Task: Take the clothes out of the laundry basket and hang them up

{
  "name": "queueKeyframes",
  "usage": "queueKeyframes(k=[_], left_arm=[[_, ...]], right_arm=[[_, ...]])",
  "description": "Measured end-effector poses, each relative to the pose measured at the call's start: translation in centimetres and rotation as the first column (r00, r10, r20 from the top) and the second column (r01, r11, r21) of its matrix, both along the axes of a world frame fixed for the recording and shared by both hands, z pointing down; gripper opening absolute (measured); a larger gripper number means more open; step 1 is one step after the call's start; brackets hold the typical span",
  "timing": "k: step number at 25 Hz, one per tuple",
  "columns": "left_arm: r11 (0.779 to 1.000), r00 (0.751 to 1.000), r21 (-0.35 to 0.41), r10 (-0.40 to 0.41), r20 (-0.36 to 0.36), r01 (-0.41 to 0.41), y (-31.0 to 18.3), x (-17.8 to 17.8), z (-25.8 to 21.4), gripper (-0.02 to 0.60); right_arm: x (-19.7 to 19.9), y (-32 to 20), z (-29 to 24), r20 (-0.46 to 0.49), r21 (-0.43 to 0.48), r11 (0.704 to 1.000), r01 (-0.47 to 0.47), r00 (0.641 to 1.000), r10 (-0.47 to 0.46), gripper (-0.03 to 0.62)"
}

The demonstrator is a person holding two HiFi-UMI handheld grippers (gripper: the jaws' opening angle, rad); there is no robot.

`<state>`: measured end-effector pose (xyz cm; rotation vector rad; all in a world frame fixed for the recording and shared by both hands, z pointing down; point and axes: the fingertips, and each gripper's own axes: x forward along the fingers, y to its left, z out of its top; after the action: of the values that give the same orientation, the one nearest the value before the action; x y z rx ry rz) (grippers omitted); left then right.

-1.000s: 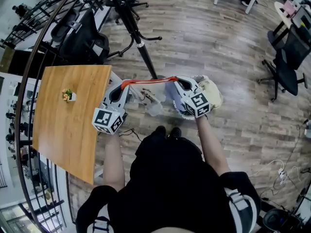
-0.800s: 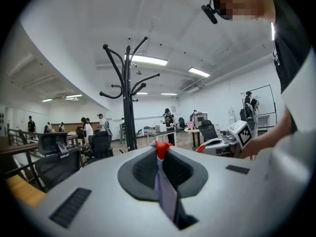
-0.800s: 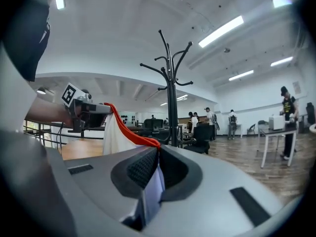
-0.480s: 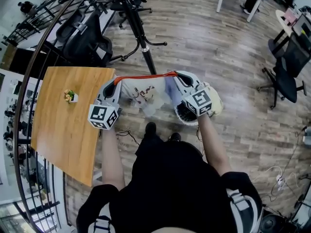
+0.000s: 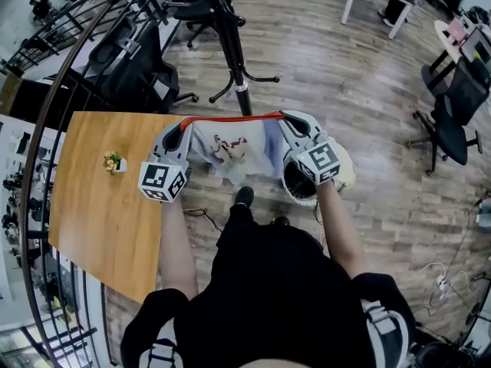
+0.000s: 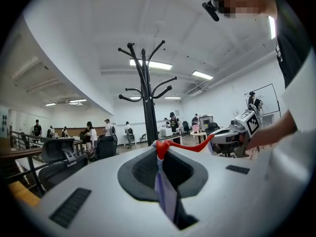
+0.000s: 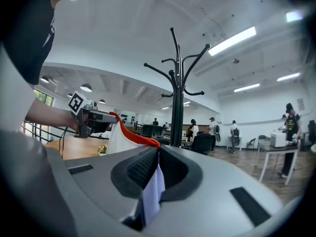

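Note:
A white garment [image 5: 234, 150] with a red trimmed edge [image 5: 230, 118] is stretched level between my two grippers. My left gripper [image 5: 181, 126] is shut on its left end, with cloth pinched between the jaws [image 6: 160, 149]. At the other end my right gripper [image 5: 285, 116] is shut on the cloth [image 7: 157, 144]. The rest of the garment hangs below the red edge. A black coat stand [image 5: 232, 48] rises just beyond the garment, straight ahead in both gripper views [image 6: 146, 102] [image 7: 177, 95]. The laundry basket [image 5: 299, 182] sits on the floor under my right forearm.
A wooden table [image 5: 100, 205] with a small potted plant [image 5: 113, 162] stands at my left. Black office chairs [image 5: 130, 56] crowd the far left behind a curved railing. More chairs and desks [image 5: 453, 106] are at the right. Several people stand in the distant room.
Both grippers have risen and moved toward the coat stand with the garment stretched between them. The coat stand's base now lies closer to the garment's red edge.

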<state>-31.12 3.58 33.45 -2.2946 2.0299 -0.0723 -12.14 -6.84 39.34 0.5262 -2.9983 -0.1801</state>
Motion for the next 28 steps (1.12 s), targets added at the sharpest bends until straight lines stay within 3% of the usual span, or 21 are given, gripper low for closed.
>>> queueKeyframes(k=[9, 15, 28], left_arm=[[0.997, 0.998, 0.012, 0.07, 0.006, -0.07, -5.9, -5.8, -2.7, 0.028], [0.993, 0.995, 0.064, 0.096, 0.019, -0.097, -9.5, -9.3, -5.0, 0.028], [0.969, 0.974, 0.099, 0.225, 0.022, -0.226, -18.8, -11.5, -6.7, 0.028]], right_arm=[[-4.8, -3.8, -2.2, 0.014, 0.003, 0.997, -0.073, 0.997, 0.072, 0.018], [-7.6, -6.1, -4.0, 0.037, 0.026, 0.995, -0.1, 0.994, 0.099, 0.018], [-8.8, -11.9, -5.0, 0.041, 0.058, 0.968, -0.245, 0.969, 0.243, 0.018]])
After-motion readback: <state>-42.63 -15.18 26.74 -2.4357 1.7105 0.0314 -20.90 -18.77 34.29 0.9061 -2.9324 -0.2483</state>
